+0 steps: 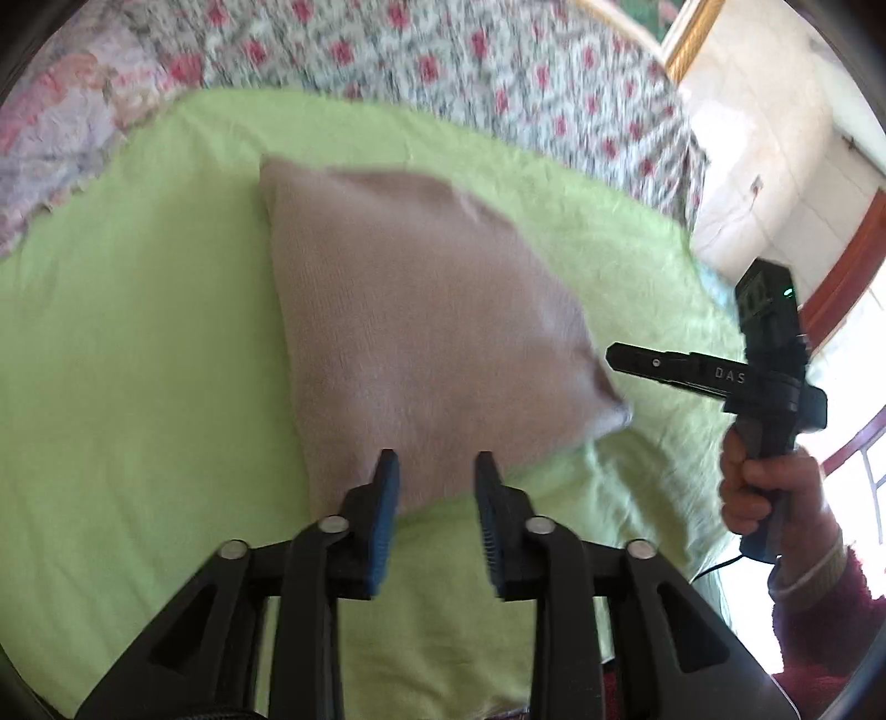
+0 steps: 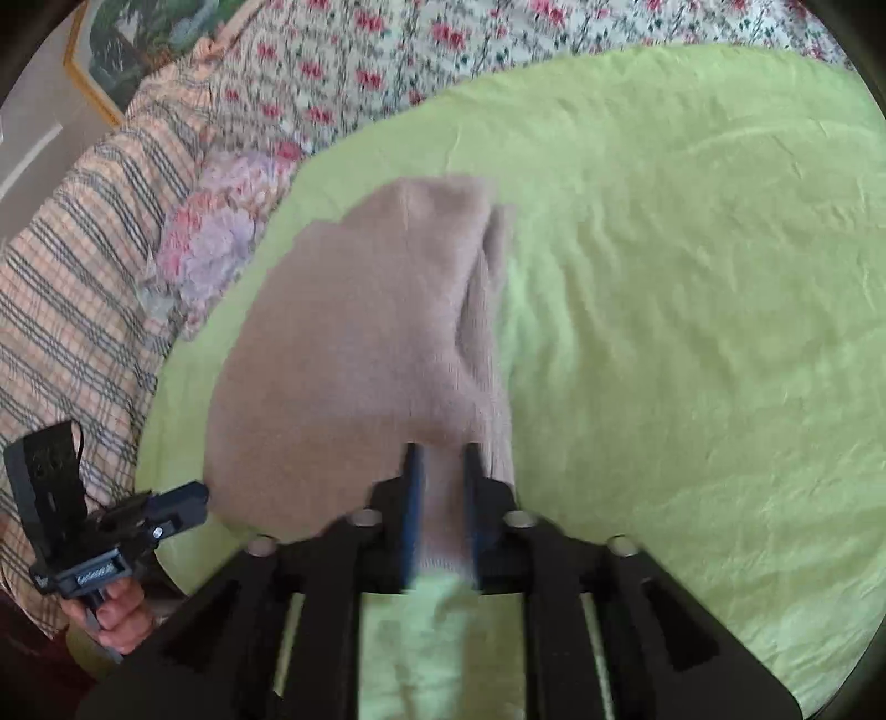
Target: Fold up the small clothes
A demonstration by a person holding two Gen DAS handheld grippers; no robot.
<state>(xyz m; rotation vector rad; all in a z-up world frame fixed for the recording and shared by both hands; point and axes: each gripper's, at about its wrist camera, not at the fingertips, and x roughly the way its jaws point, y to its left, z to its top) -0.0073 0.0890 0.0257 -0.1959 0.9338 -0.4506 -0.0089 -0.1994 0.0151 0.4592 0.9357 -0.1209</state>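
Beige garment point(image 1: 421, 310) folded once, frame centre on green sheet point(image 1: 138, 360); left gripper point(image 1: 434, 471) released, right gripper point(image 2: 440, 459) slack round hem, more folds prob left

Around my work: bedding, a picture, a doorway.

A lime-green sheet point(image 1: 138, 360) is spread over the bed in front of me, with a rose-print quilt point(image 1: 443, 61) beyond it. A plaid blanket point(image 2: 72, 288) and a pale floral pillow point(image 2: 221, 243) lie bunched at the far side. I see a gold-framed picture point(image 2: 127, 50) on the wall, and a red-brown door frame point(image 1: 853, 266).
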